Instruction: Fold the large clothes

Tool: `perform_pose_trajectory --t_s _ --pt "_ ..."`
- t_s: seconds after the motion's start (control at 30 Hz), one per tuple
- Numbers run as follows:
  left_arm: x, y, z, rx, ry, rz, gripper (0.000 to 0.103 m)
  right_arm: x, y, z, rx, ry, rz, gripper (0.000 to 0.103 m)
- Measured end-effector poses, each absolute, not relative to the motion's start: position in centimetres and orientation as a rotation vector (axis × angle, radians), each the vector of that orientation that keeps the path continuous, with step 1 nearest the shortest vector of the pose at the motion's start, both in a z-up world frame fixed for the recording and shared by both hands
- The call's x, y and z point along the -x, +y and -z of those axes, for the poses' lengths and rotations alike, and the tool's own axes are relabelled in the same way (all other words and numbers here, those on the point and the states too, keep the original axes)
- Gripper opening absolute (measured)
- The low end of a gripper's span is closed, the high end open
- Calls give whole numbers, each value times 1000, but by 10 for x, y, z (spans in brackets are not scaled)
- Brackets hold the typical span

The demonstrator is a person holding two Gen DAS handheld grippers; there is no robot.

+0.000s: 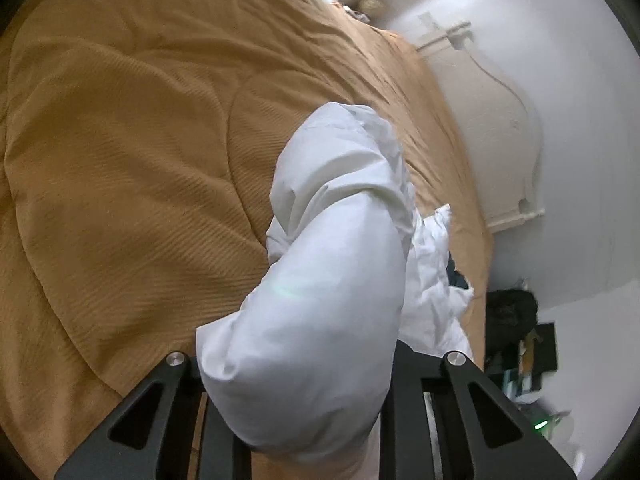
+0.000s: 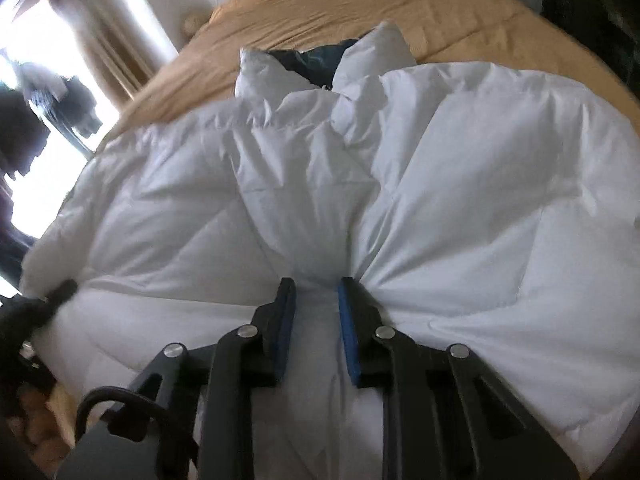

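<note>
While spread on the bed (image 2: 460,4), white puffer jacket (image 2: 460,184) pinched by both hand-held grippers (image 2: 317,300) (image 1: 296,420).

Smooth white puffer jacket (image 2: 460,184), ribbed tan bedspread (image 1: 132,152)

Puffer jacket (image 2: 440,184) lies on the bedspread (image 2: 360,4).

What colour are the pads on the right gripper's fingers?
Blue pads, clearest in the right wrist view.
</note>
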State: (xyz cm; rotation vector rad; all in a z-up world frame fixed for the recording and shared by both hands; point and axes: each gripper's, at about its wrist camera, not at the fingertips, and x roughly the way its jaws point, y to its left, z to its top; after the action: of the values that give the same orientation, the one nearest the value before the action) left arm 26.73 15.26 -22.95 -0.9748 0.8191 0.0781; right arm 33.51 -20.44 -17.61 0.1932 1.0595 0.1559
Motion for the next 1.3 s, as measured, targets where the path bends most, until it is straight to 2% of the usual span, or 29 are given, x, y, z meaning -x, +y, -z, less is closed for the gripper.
perform_pose_trajectory --t_s 0.03,0.2,0.3,0.33,0.4,0.53,0.63,0.8,0.9,1.0,1.2,1.3 --pt "-268 151 227 949 821 -76 21 -336 -200 167 -191 1052 -167 6" --pt "-269 148 223 956 830 -78 21 -386 -183 127 -248 985 -227 6" --pt "-269 148 221 955 834 -69 21 -446 -184 161 -358 1126 -204 5" --pt "-273 147 221 945 836 -62 21 -457 -182 173 -356 1160 -182 0" --pt "-277 147 221 916 842 -68 21 -483 -185 205 -366 1225 -143 0" --pt "-280 150 226 940 860 -76 21 -510 -212 200 -489 1152 -104 0" --pt "-279 151 229 950 858 -72 21 -494 -231 165 -528 1052 -125 2" --pt "-278 150 227 938 850 -74 21 -392 -223 126 -461 1026 -269 2" --pt "-278 150 227 967 855 -58 22 -347 -209 152 -387 1070 -232 2" --pt "-280 144 218 911 860 -80 22 -350 -207 200 -346 1115 -215 0" --pt "-280 142 206 903 844 -53 22 -319 -224 158 -372 997 -185 3" --pt "-279 131 197 882 836 -15 22 -306 -228 188 -434 1056 -176 0"
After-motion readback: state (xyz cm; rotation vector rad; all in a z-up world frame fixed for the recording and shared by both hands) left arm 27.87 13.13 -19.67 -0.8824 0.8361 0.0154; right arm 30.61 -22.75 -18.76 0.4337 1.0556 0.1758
